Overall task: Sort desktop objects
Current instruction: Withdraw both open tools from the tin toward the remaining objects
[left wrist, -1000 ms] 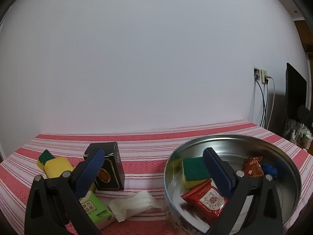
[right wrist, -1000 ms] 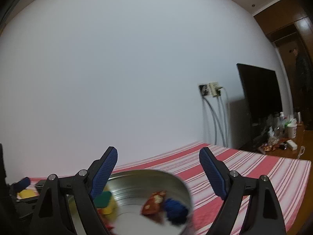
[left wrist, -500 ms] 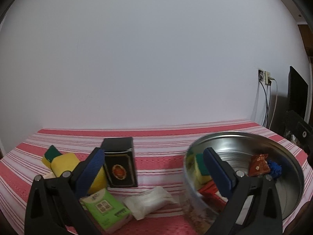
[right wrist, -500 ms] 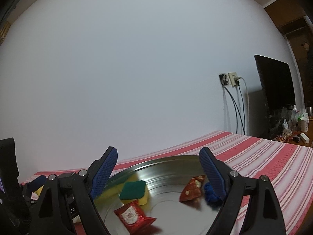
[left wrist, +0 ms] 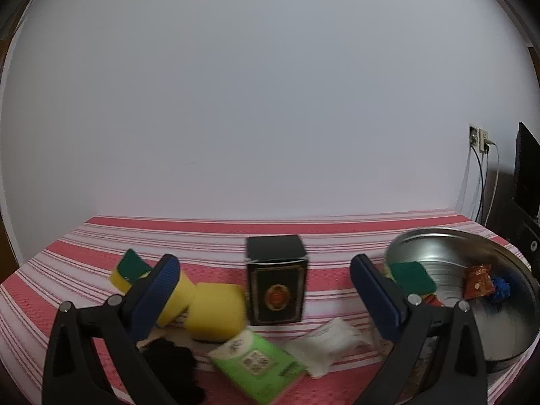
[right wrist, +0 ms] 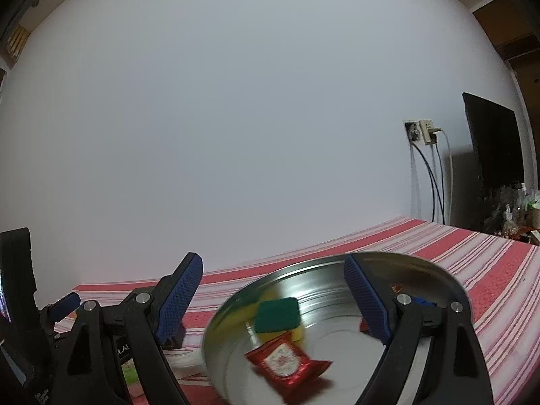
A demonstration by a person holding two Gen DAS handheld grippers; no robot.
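Two grippers of mine, both wide open and holding nothing.
Ahead of my left gripper: yellow sponges by its left finger, a black box upright between the fingers, a green packet nearer. Under my right gripper: the steel bowl holding a sponge and red sachet.

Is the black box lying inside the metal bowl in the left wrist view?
No, the black box stands upright on the striped tablecloth, to the left of the metal bowl and apart from it.
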